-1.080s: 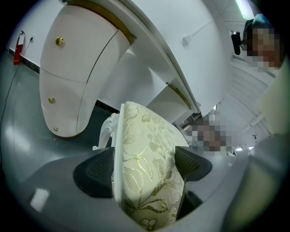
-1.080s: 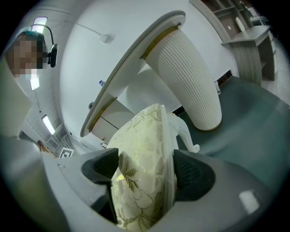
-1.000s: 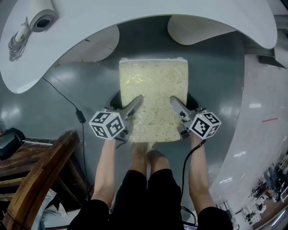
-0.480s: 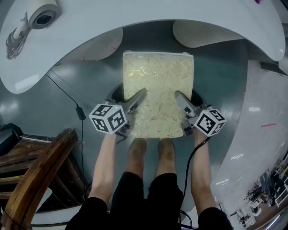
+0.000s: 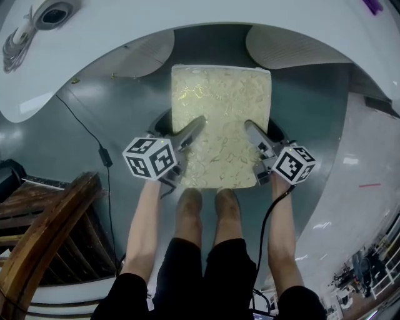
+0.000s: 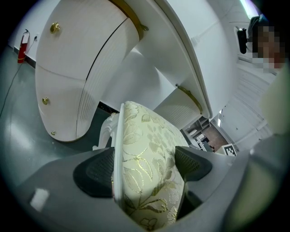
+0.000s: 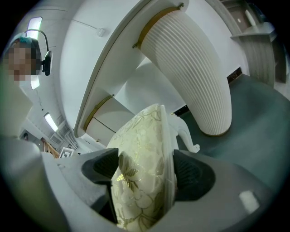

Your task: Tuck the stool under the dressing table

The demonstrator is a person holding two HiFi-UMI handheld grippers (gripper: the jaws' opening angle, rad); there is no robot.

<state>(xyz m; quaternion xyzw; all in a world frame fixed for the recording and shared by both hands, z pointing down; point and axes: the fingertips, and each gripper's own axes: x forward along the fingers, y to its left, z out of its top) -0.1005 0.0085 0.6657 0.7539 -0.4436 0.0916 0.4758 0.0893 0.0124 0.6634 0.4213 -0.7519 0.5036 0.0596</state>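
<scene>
The stool (image 5: 221,106) has a cream cushion with a gold floral pattern and white legs (image 6: 105,131). It stands on the grey floor just in front of the white curved dressing table (image 5: 125,25). My left gripper (image 5: 190,128) is shut on the cushion's left edge, and my right gripper (image 5: 253,131) is shut on its right edge. In the left gripper view the cushion (image 6: 149,154) fills the gap between the black pads (image 6: 95,172). The right gripper view shows the cushion (image 7: 142,158) pinched between the pads (image 7: 190,174) in the same way.
Two ribbed white pedestals (image 5: 134,56) (image 5: 294,50) carry the table, with a gap between them ahead of the stool. A wooden frame (image 5: 44,237) stands at the lower left. A black cable (image 5: 94,144) runs over the floor. A paper roll (image 5: 53,12) lies on the tabletop.
The stool, still held by both grippers, now sits slightly nearer the table's edge. The person's feet show more fully behind it. Both grips are unchanged.
</scene>
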